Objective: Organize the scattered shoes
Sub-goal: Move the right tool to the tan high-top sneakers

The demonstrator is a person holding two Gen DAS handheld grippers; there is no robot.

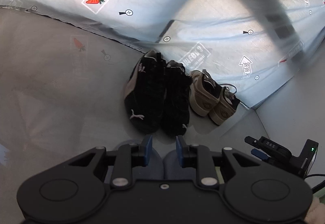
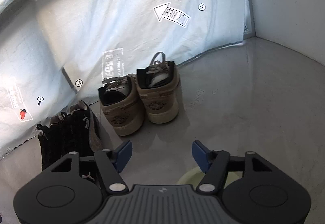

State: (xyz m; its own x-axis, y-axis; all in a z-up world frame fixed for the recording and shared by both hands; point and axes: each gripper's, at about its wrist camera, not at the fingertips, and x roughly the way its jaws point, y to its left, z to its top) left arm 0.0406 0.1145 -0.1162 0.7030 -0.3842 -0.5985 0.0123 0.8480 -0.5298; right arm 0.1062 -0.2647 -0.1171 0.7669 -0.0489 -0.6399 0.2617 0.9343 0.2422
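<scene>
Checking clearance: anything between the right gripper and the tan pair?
Nothing. In the right wrist view, only bare grey floor separates the open right gripper from the tan sneakers; the black sneakers sit off left.

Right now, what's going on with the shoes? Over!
Left gripper narrow, empty. Right gripper open, empty. Black sneakers and tan sneakers paired side by side against the printed sheet. Nothing in the way.

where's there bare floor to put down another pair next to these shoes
Free: the grey floor right of the tan sneakers, out to the white wall, and the stretch left of the black sneakers. Crowded: both pairs sit heel-out, side by side against the printed sheet, with little gap between them.
</scene>
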